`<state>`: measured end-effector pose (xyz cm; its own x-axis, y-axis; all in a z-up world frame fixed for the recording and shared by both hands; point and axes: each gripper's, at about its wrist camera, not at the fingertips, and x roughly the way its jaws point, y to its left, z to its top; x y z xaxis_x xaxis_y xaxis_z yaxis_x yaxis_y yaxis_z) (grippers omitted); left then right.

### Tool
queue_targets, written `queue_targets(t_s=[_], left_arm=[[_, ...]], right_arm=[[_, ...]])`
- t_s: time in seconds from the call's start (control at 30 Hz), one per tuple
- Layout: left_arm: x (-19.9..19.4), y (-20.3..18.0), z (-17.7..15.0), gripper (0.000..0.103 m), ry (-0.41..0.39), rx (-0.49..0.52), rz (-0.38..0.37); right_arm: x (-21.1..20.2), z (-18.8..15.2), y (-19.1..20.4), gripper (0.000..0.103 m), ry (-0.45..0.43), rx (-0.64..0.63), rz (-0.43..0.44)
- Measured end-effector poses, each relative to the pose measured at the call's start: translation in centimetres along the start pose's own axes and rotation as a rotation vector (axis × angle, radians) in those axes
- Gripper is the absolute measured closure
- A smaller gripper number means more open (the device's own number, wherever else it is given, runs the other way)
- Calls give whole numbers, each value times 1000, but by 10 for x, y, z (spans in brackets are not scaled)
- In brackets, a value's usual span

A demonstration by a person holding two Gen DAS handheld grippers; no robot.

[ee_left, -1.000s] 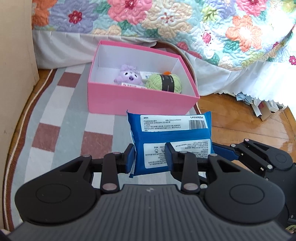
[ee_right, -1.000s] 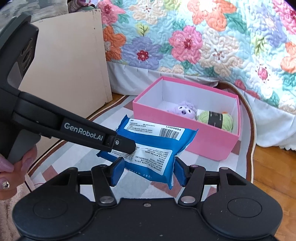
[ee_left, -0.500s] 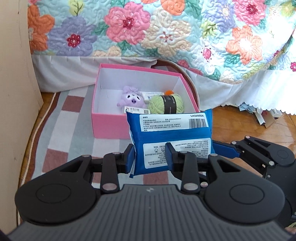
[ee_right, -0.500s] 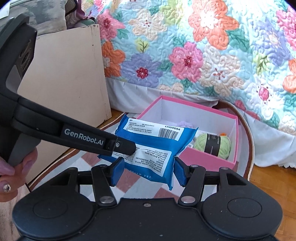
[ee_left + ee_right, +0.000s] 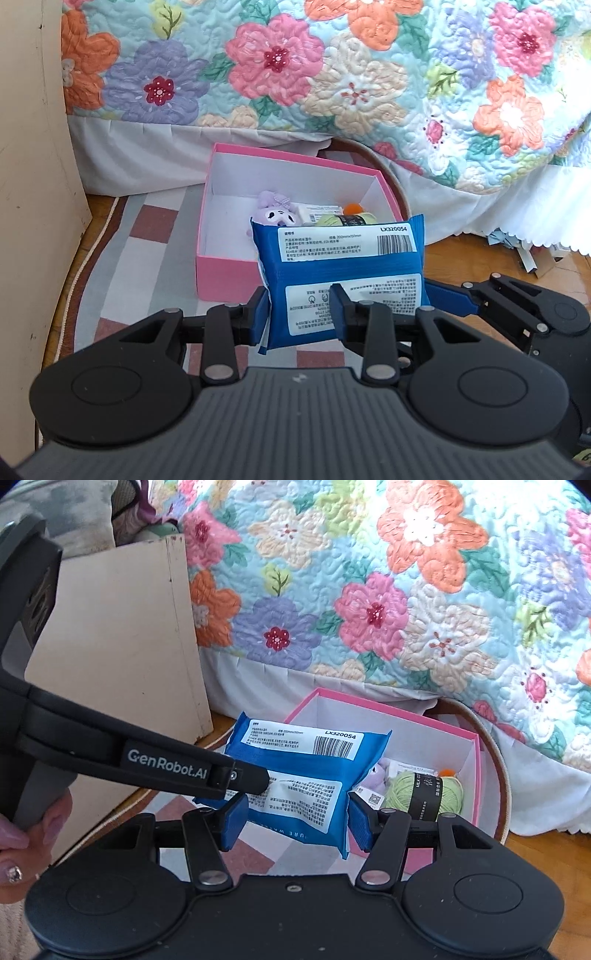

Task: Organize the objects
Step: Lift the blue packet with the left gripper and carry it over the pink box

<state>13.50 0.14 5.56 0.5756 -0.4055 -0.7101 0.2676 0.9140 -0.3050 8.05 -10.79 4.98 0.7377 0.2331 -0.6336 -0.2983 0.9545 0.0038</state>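
A blue wet-wipe packet [image 5: 343, 273] with white labels is held in the air by both grippers. My left gripper [image 5: 299, 314] is shut on its near lower edge. My right gripper [image 5: 293, 819] is shut on it across its width; in the left wrist view this gripper [image 5: 509, 306] comes in from the right. The packet [image 5: 306, 771] hangs just in front of and above a pink open box [image 5: 221, 266]. The box [image 5: 476, 775] holds a purple plush toy [image 5: 275, 214], a green yarn ball [image 5: 421, 794] and a small white carton [image 5: 317, 212].
The box stands on a checked rug [image 5: 140, 251] on a wooden floor [image 5: 480, 258]. A bed with a floral quilt [image 5: 332, 74] rises right behind it. A beige board [image 5: 122, 657] stands at the left. Paper scraps [image 5: 528, 254] lie under the bed's edge at the right.
Both grippers have lifted the packet and carried it forward toward the box. The box now looks lower and partly covered by the packet. The grips have not changed.
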Motion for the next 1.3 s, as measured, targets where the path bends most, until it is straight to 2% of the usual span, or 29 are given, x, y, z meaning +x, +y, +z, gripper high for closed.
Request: queue_targets(t_s=[0.2,0.5,0.7,0.9,1.1,1.13,1.17,1.23,1.3], left_arm=[[10,2,10,70,6,6,13],[21,9,36,70,-12,-17,-25],[35,4,59,70,-17,4,-31],[73,3,75,70,16,-5,7],[128,12,71,71,64,-63,43],[136,15,69,74,72,-78,29],[142,17,68,74,80,-94,-7],[152,17,64,74,102,-121,-63],[158,5,61,75,95,-77,-37]], right_arm=[[11,7,-8,40,-1,3,14],[17,28,-33,40,-52,18,75],[25,43,-48,38,-71,-6,74],[57,48,-74,36,-46,48,107],[103,34,-92,37,24,94,133],[110,31,-95,38,33,103,148],[114,29,-96,47,38,112,184],[121,26,-95,49,44,128,231],[129,24,-88,49,59,89,214]])
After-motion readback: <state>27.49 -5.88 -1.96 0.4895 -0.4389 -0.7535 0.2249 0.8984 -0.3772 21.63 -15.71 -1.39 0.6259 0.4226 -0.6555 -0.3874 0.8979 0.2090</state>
